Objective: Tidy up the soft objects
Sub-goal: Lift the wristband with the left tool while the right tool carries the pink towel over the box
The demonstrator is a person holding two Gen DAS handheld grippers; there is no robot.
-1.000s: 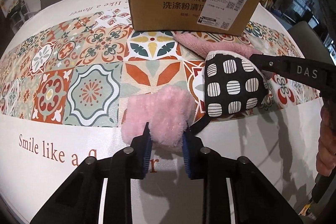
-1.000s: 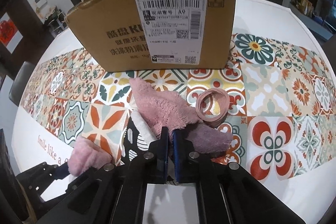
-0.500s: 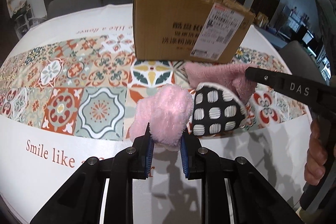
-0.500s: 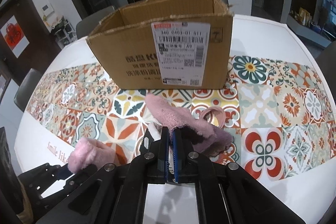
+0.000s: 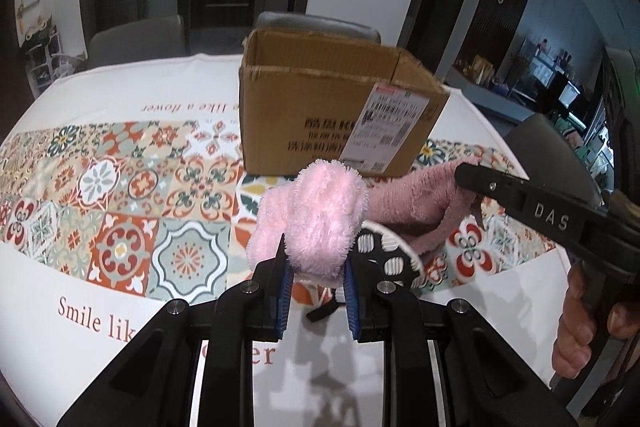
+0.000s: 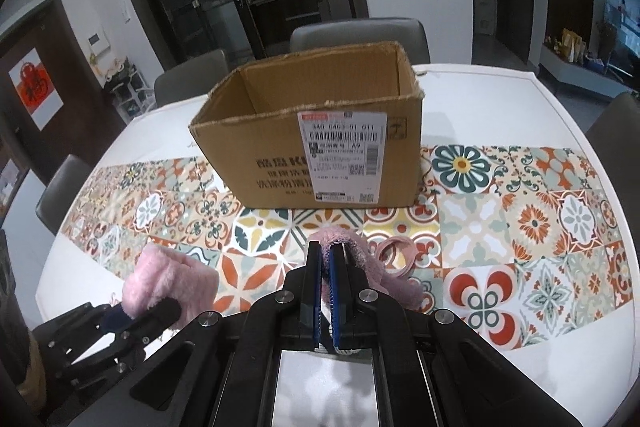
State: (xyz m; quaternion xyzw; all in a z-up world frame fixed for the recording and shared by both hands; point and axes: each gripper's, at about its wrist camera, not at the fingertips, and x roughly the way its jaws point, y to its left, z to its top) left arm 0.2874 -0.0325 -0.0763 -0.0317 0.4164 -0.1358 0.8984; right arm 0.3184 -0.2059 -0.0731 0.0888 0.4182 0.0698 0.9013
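Left claw (image 5: 316, 291): blue pads clamped on a fluffy light-pink slipper (image 5: 312, 223), held clear of the tabletop (image 5: 100, 347), toe end pointing toward the cardboard box (image 5: 320, 123).

Right claw (image 6: 325, 291): pads nearly together, pinching the edge of a dusty-pink plush slipper (image 6: 352, 247). The left wrist view shows this same slipper (image 5: 420, 199) hanging from the right claw's tip (image 5: 466, 175), with a black-and-white patterned sole (image 5: 384, 255) below it, partly hidden behind the light-pink slipper.

Box: open at the top, upright on the patterned tile-print tablecloth (image 6: 500, 227), shipping label (image 6: 340, 155) on the near wall. The inside floor is out of view.

A pink ring-shaped band (image 6: 394, 255) lies on the cloth just right of the right claw, between it and the box.

Both slippers are in front of the box, outside it.
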